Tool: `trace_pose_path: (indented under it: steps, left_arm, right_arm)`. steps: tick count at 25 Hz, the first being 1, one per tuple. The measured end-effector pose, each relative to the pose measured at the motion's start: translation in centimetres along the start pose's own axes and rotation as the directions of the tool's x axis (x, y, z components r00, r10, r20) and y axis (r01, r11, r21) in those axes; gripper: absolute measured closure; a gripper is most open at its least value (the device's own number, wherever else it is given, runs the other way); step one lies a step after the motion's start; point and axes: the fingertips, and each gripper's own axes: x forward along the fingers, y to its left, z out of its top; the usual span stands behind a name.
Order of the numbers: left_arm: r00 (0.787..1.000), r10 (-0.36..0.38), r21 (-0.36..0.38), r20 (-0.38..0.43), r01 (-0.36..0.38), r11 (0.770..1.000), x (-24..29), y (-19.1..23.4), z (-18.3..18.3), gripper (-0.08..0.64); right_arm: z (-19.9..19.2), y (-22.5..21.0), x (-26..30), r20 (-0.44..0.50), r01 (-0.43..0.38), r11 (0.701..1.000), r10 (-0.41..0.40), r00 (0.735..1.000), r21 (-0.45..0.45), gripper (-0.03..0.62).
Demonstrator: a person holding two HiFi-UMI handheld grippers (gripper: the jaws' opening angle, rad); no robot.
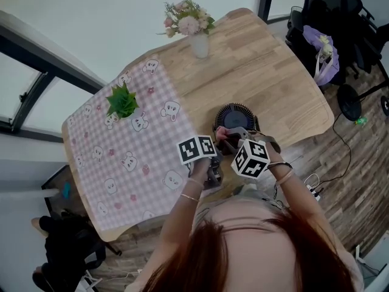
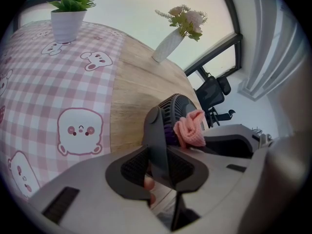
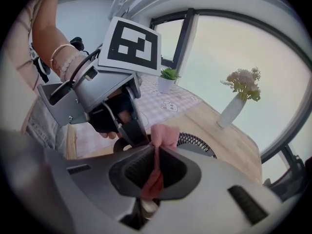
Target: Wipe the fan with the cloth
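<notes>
Wooden table (image 1: pixel 261 72), checked mat (image 1: pixel 155 142), vase (image 1: pixel 199 45) nearby; left gripper (image 2: pixel 157 165) jaws clamp fan (image 2: pixel 178 108), right gripper (image 3: pixel 155 172) jaws pinch cloth (image 3: pixel 163 135).

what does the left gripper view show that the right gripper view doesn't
Only the left gripper view: the left gripper clamped on the fan by its stand, and an office chair. Only the right gripper view: the right gripper shut on the pink cloth, a marker cube, a braceleted wrist. Both: fan, cloth, flower vase, potted plant, checked tablecloth.
</notes>
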Motion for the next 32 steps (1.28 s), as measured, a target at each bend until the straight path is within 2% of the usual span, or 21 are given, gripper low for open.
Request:
trace_pose_path:
  steps: [15,32]
  left_arm:
    - [1.0,-0.009,-0.015,0.005,0.009,1.0,-0.1,-0.1,0.0,0.462]
    - [1.0,-0.015,-0.05,0.02,0.016,0.999,0.0,-0.5,0.0,0.46]
  right_arm:
    - [1.3,-0.7,1.1,-0.006,-0.015,0.999,0.015,1.0,-0.038,0.568]
    - [2.0,-2.4,1.9,-0.01,-0.009,1.0,0.009,1.0,-0.024,0.568]
